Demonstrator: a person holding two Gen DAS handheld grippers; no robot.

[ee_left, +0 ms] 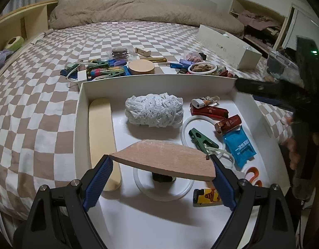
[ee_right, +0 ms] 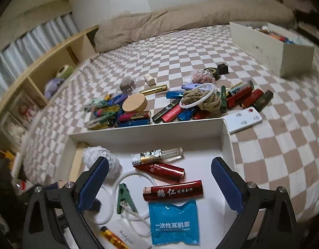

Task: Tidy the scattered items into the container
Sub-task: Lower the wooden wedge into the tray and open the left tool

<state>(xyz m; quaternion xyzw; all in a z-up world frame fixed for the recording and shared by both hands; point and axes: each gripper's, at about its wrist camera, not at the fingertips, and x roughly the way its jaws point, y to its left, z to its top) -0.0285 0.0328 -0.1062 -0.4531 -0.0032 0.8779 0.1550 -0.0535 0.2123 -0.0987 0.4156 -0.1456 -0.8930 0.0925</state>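
Observation:
My left gripper (ee_left: pixel 162 162) is shut on a round wooden disc (ee_left: pixel 165 159), held flat above the near part of the white box (ee_left: pixel 159 77). The box holds a wooden stick (ee_left: pixel 102 137), white yarn (ee_left: pixel 154 110), red lighters (ee_left: pixel 209 111), a green clip (ee_left: pixel 202 138), a blue packet (ee_left: pixel 240 145) and a yellow lighter (ee_left: pixel 207 197). My right gripper (ee_right: pixel 159 184) is open and empty above the same box (ee_right: pixel 149 127), over a red lighter (ee_right: pixel 172 191) and the blue packet (ee_right: pixel 172 222). Scattered lighters, a rope bundle (ee_right: pixel 203 100) and a wooden lid (ee_right: pixel 134 103) lie beyond the box.
The box sits on a checkered bed (ee_left: pixel 34 108). A white remote (ee_right: pixel 243 119) lies by the box's far right corner. A second white box (ee_right: pixel 271 47) stands at the far right. A beige duvet (ee_left: pixel 138 10) lies at the back; wooden shelves (ee_right: pixel 34 72) are on the left.

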